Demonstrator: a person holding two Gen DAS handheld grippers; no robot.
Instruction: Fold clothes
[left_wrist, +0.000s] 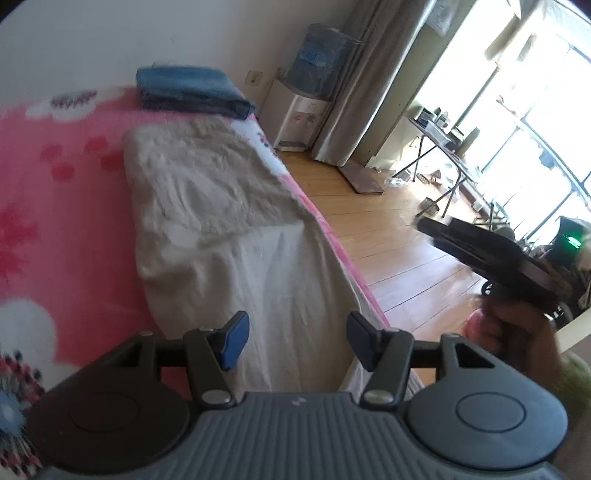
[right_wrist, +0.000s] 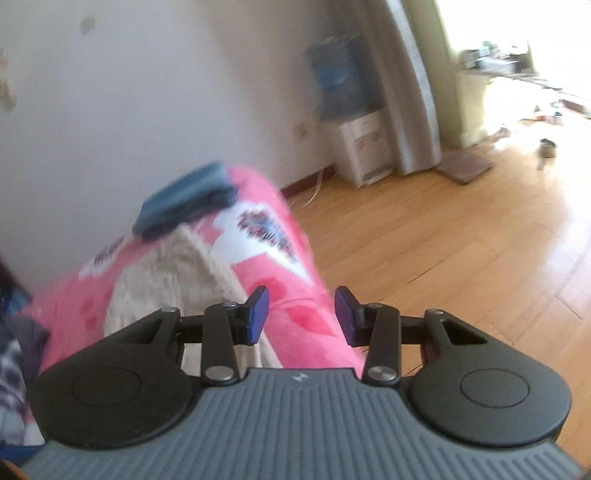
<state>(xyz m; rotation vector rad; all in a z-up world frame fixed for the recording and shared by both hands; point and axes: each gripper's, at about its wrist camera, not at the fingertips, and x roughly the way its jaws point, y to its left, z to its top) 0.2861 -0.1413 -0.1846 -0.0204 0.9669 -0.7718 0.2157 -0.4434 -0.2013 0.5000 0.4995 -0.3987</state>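
Clothes here mean one cream garment (left_wrist: 221, 206), lying flat on the pink blanket (left_wrist: 62, 206) just ahead of and below my left claw (left_wrist: 297, 341), its knitted half folded over the smooth white half. My left claw stands open with nothing between its blue pads (left_wrist: 234, 339); the white cloth lies beneath them, untouched. My right claw (right_wrist: 301, 317) is open too and empty, held off the garment's right side over the blanket's edge, with the wooden floor (right_wrist: 461, 240) beyond it. A folded blue garment (left_wrist: 192, 92) sits further ahead, past the cream one's far end, near the wall.

As I judge it, a fold has been laid and the next needs fresh grips. To do it well, I should bring both claws down to the near white hem, one at each corner, pinch only the layers meant to travel, and lift them evenly so the edge stays straight. The right view is blurred, so I would steady that hand before closing.
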